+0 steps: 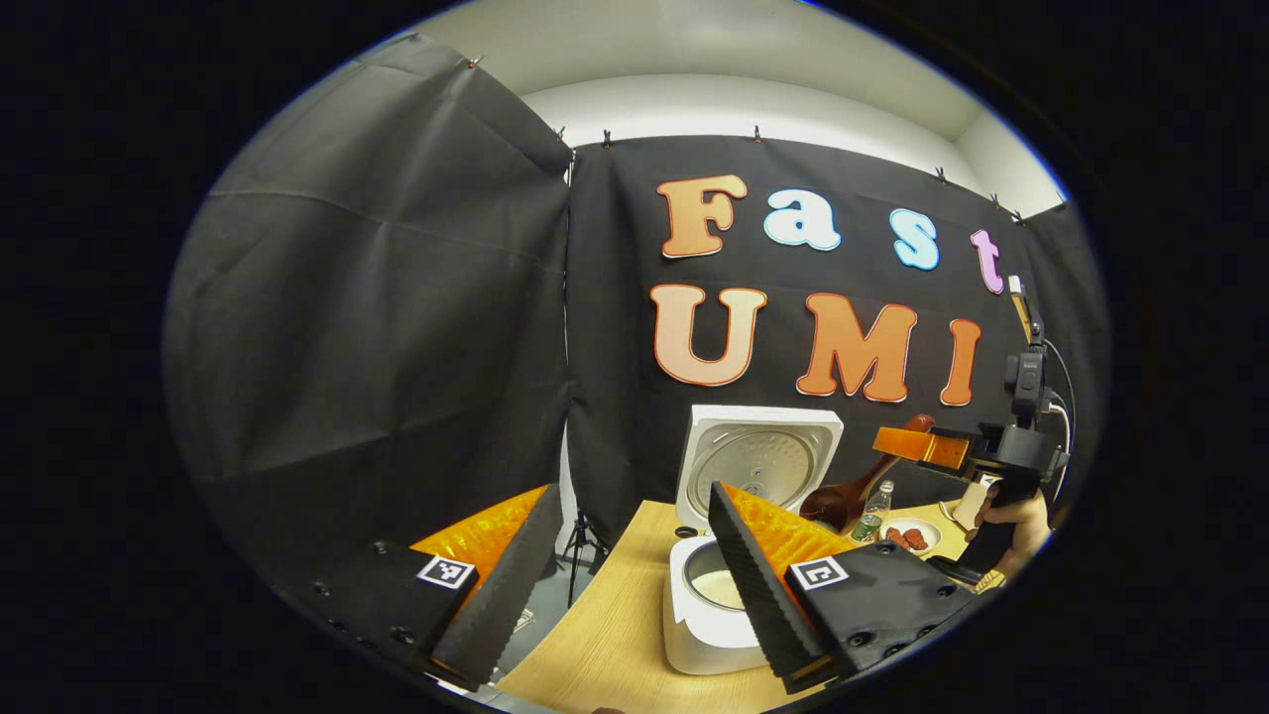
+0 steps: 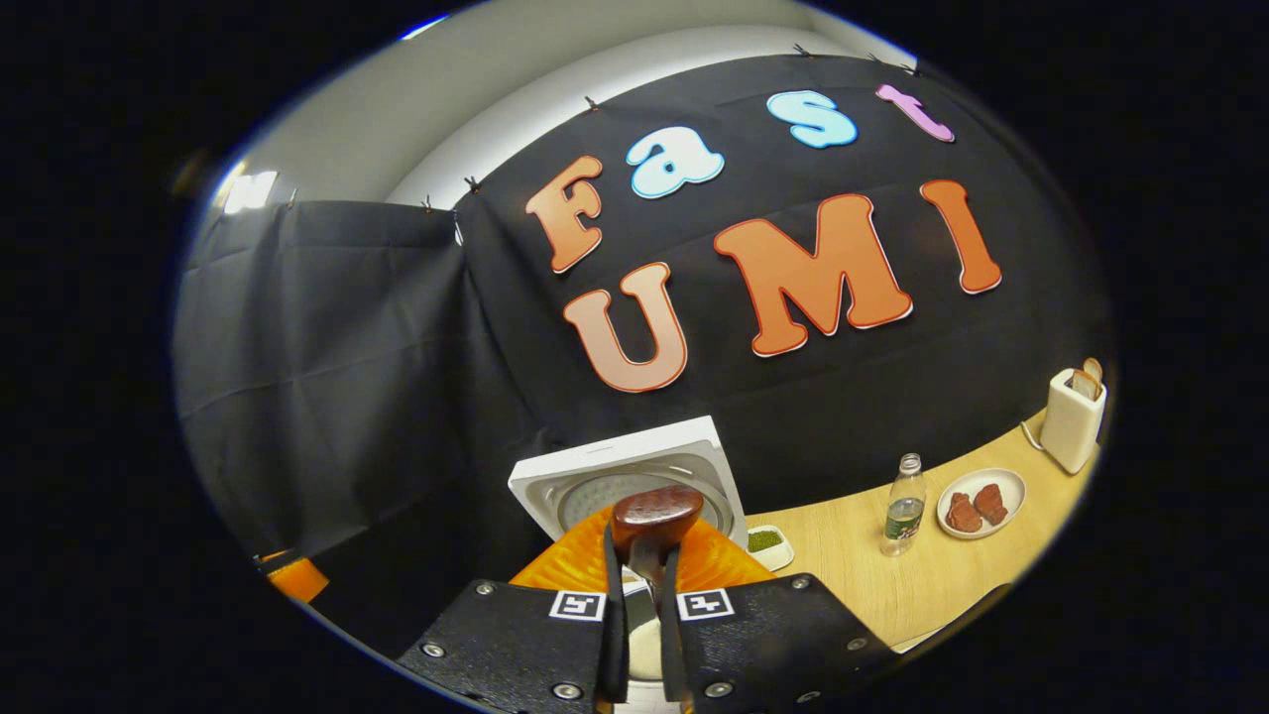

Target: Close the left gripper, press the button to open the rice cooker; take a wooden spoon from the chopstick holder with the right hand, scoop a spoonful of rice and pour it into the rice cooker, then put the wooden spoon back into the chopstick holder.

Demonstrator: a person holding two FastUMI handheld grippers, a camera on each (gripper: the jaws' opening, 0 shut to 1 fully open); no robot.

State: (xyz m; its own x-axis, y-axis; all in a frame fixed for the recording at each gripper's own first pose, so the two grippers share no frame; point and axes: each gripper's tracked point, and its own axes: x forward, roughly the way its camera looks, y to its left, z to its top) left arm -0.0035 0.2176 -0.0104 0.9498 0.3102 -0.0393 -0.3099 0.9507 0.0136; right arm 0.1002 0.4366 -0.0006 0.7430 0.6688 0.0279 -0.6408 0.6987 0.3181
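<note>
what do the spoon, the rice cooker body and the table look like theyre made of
Spoon: dark, glossy wood, probably lacquered, given the highlights on its bowl. Rice cooker body: smooth white shell, likely plastic; its open lid's inner plate looks like metal. Table: pale wood-grain surface, solid or laminate unclear.

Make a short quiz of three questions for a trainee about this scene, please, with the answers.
1. True or false: the lid of the rice cooker is shut.
2. What does the right gripper hold? A) water bottle B) wooden spoon C) plate
3. Fill in: the left gripper has its fingers ____.

Key:
1. False; the lid stands open.
2. B; both fingers press on the wooden spoon.
3. Apart, holding nothing.
</note>
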